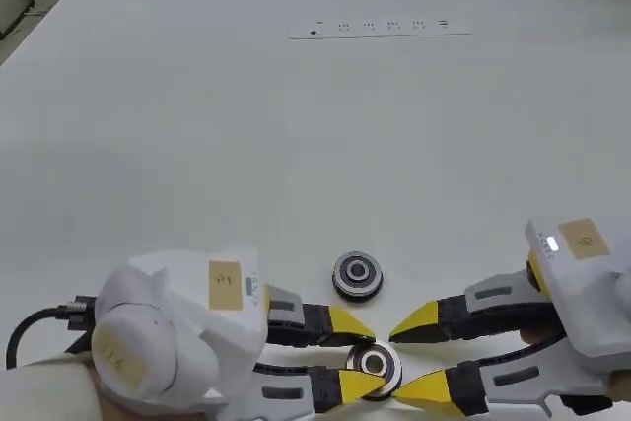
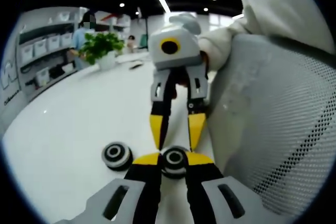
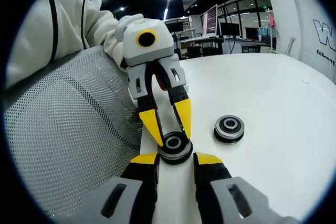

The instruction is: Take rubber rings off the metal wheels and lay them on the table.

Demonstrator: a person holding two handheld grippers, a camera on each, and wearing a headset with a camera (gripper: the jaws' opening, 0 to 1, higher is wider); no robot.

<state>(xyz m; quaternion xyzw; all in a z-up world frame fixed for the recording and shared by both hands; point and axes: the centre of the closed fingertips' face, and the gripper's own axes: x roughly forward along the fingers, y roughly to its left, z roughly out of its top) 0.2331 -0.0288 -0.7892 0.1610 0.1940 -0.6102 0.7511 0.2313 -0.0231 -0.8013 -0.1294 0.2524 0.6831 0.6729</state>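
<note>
White table [image 1: 296,145], with a power strip [image 1: 380,29] near the far edge. Left gripper [image 1: 367,355] and right gripper [image 1: 396,362] meet nose to nose at the near wheel [image 1: 375,364], close to the person's edge. Left jaws are narrow, tips against opposite sides of it. Right jaws are at a similar gap, tips at its rim from the other side; can't tell if they pinch. Far wheel [image 1: 357,276] lies flat just beyond, apart from both. Each wheel has its rubber ring [image 3: 229,138] on. My read: the metal hub is stiff, dense and slick; the ring is soft, stretchy and seated tight. Pin the metal, hook the ring's outer edge, peel.
</note>
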